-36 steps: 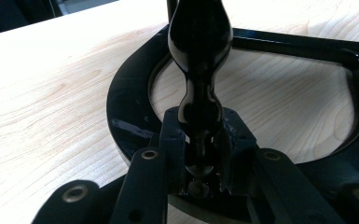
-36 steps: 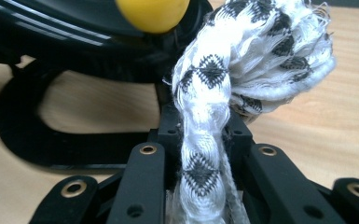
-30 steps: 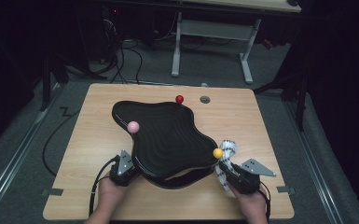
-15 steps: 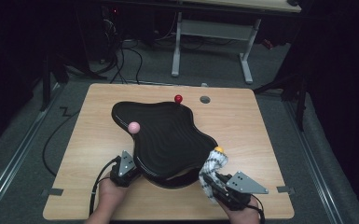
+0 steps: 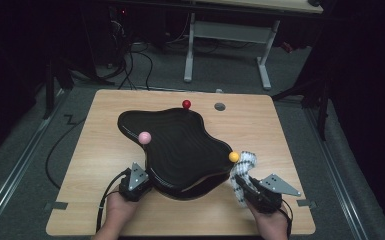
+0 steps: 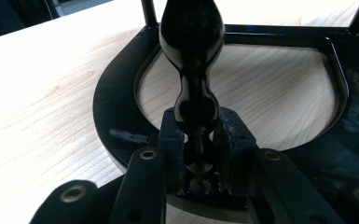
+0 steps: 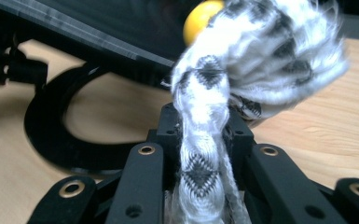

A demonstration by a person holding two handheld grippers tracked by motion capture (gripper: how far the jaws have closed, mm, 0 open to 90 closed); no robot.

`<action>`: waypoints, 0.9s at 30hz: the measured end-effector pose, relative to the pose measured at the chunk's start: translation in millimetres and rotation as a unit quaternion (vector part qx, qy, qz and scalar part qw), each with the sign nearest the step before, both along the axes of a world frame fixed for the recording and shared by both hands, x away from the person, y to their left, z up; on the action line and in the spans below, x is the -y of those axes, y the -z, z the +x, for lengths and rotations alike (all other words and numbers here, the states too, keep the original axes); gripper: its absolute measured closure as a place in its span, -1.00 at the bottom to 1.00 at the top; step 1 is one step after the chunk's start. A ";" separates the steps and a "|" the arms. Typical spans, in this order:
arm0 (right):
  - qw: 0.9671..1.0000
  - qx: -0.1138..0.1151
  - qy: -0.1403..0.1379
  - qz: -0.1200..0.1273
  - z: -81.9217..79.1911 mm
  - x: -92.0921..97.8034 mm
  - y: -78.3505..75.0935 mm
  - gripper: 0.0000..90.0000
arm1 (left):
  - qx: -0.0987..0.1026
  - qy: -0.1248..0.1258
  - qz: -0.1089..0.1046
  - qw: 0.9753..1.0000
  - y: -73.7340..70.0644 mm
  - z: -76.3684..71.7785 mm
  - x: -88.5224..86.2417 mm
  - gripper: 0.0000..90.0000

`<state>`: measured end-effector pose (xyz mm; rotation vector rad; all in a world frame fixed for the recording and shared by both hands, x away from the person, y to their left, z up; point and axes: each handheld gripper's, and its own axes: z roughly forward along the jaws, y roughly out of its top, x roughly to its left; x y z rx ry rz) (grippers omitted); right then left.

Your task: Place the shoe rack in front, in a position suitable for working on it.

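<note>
A glossy black wavy-topped stand [image 5: 180,145] sits mid-table, carrying a pink ball [image 5: 144,137], a red ball [image 5: 186,104] and a yellow ball [image 5: 234,157] at its edges. My left gripper [image 5: 142,182] is shut on the stand's near-left rim; in the left gripper view the jaws [image 6: 198,140] pinch the thin black rim [image 6: 191,37] above the stand's ring-shaped base [image 6: 116,107]. My right gripper [image 5: 245,192] is shut on a white-and-black patterned cloth [image 5: 242,172]. The cloth [image 7: 205,107] bunches up against the yellow ball [image 7: 200,16] beyond the right jaws [image 7: 203,126].
A grey round grommet [image 5: 220,106] sits in the wooden table [image 5: 280,135] at the back right. Cables and a white desk frame [image 5: 225,35] stand on the floor beyond. Bare wood lies left and right of the stand.
The right gripper with the cloth dipped left toward the front edge, then came back up right beside the yellow ball. The left gripper kept its hold on the rim.
</note>
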<state>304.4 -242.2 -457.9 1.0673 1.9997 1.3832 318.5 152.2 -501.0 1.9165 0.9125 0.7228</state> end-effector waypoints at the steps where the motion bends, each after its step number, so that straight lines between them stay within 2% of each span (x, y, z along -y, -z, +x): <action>1: 1.000 0.004 0.003 0.010 -0.9 0.4 -2.1 0.64 | 0.000 0.001 0.000 1.000 0.0 0.0 0.0 0.63; 3: 1.000 0.015 -0.003 0.019 -4.9 -2.3 -7.1 0.64 | 0.000 0.001 0.000 1.000 0.1 -0.1 0.0 0.63; 6: 0.997 0.046 -0.041 0.041 -16.9 -16.4 -18.3 0.64 | 0.000 0.001 0.000 1.000 0.3 -0.3 -0.1 0.63; 7: 0.994 0.064 -0.067 0.051 -23.3 -23.5 -23.8 0.64 | 0.000 0.002 0.001 1.000 0.3 -0.7 -0.1 0.63; 8: 0.992 0.081 -0.081 0.056 -27.8 -29.0 -27.3 0.63 | 0.001 0.003 0.002 1.000 0.3 -1.0 0.1 0.63; 10: 0.989 0.091 -0.102 0.058 -31.5 -37.9 -29.4 0.62 | 0.002 0.003 0.002 1.000 0.6 -1.6 0.7 0.63; 11: 0.991 0.086 -0.096 0.046 -30.1 -41.5 -27.3 0.62 | 0.002 0.003 0.002 1.000 0.6 -1.6 0.7 0.63; 12: 0.994 0.071 -0.079 0.033 -26.1 -42.9 -22.1 0.62 | 0.002 0.003 0.002 1.000 0.6 -1.6 0.6 0.63; 13: 0.996 0.056 -0.066 0.037 -21.8 -40.7 -17.1 0.62 | 0.002 0.003 0.002 1.000 0.6 -1.7 0.7 0.63; 15: 0.997 0.036 -0.047 0.046 -16.5 -34.4 -10.8 0.62 | 0.002 0.003 0.003 1.000 0.5 -1.8 0.8 0.63; 17: 0.999 0.029 -0.017 0.031 -12.4 -25.9 -4.6 0.62 | 0.001 0.006 0.003 1.000 0.5 -2.1 0.9 0.63; 18: 0.999 0.029 -0.017 0.031 -12.4 -25.9 -4.6 0.62 | 0.001 0.006 0.003 1.000 0.5 -2.1 0.9 0.63; 19: 0.999 0.012 0.022 0.031 -5.6 -12.8 3.3 0.62 | 0.003 0.008 0.006 1.000 0.5 -2.8 1.9 0.63; 22: 0.998 -0.001 0.040 0.038 0.1 -3.9 7.9 0.61 | 0.003 0.013 0.011 1.000 0.1 -4.5 4.0 0.63; 27: 0.999 0.006 0.031 0.031 2.0 -10.4 9.6 0.61 | 0.003 0.019 0.016 1.000 0.1 -6.1 6.2 0.63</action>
